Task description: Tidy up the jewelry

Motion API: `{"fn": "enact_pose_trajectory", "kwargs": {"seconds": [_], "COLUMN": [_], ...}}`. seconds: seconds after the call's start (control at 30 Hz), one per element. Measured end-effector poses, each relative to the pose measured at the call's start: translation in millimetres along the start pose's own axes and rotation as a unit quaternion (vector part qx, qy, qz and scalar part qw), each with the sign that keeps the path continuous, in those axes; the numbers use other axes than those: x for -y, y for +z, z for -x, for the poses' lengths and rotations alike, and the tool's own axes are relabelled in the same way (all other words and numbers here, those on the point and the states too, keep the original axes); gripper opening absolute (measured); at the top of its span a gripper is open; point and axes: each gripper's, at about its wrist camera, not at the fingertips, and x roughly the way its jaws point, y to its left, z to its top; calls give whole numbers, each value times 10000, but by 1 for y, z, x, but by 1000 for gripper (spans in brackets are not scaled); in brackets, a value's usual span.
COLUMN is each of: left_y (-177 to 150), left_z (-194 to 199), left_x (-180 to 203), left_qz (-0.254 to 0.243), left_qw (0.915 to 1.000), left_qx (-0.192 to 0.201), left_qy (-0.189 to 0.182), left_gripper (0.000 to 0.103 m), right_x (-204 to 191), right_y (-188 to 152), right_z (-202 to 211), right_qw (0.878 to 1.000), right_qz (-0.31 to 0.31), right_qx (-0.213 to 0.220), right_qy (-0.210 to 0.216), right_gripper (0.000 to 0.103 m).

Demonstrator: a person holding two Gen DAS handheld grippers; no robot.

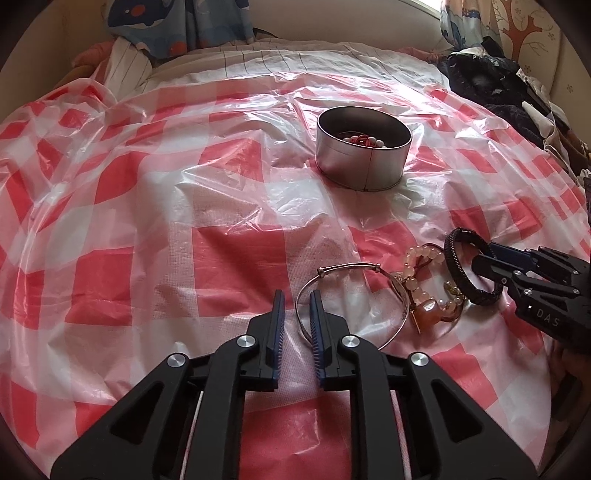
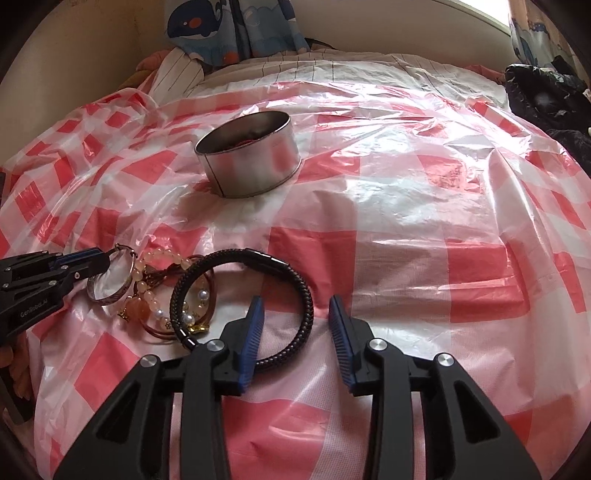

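While tipped down over the red and white checked plastic sheet (image 1: 147,221), standing open with both claws, no squeezing. On the left claw (image 1: 295,306), only a small gap between the 2 blue pads. Inside that gap, the thin rim of the silver bangle (image 1: 347,266), not pinched. Rest of the bangle flat on the sheet, with 1 fingertip inside the ring. On the right claw (image 2: 295,321), a wider gap. Inside it, the right edge of the black braided bracelet (image 2: 309,299), with 1 finger poking into the loop and the other outside. No press from the pads there either, so nothing held.

Between the bangle and the black bracelet, a jumble: a pink bead bracelet (image 1: 415,254) and a pearl bracelet (image 2: 188,317) with a brown cord and gold bits, touching each other. Touching the bangle on 1 side and lying partly under the black bracelet on the other.

Farther back on the sheet, well apart from the pile, a round shiny tin (image 1: 362,166), open at the top. Down in it, red and white beads (image 1: 364,141). Behind the bed, whale curtains (image 1: 147,22) — and dark clothes (image 1: 491,85) heaped at the right.
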Motion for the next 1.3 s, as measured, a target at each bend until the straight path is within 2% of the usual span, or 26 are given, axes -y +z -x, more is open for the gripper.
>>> {"fn": "enact_pose_trajectory", "kwargs": {"seconds": [0.07, 0.13, 0.17, 0.2, 0.23, 0.4, 0.53, 1.3], "left_y": [-1, -1, -2, -2, -2, 1, 4, 5], "left_z": [-1, 0, 0, 1, 2, 10, 16, 16], "left_x": [2, 5, 6, 7, 7, 7, -2, 0], "left_qz": [-26, -99, -134, -147, -168, -101, 100, 24], "left_qw": [10000, 10000, 9999, 9999, 9998, 9998, 9995, 9996], "left_qx": [-7, 13, 20, 16, 34, 179, 294, 296], "left_qy": [-50, -7, -22, -38, -56, -18, -81, 40], "left_gripper": [21, 20, 18, 7, 3, 3, 3, 3], "right_x": [0, -1, -1, -1, 0, 2, 6, 2], "right_y": [-1, -1, -2, -2, -2, -1, 0, 3], "right_z": [0, -1, -1, -1, 0, 2, 7, 21], "right_qw": [10000, 10000, 10000, 10000, 10000, 9999, 9992, 9976], "right_qz": [8, 23, 24, 17, 10, -41, -215, -233], "right_qx": [-13, -14, -7, -5, -2, 61, 161, 501], "right_qy": [32, 49, 52, 64, 66, 104, 281, 429], "right_gripper": [26, 22, 18, 17, 16, 10, 9, 9]}}
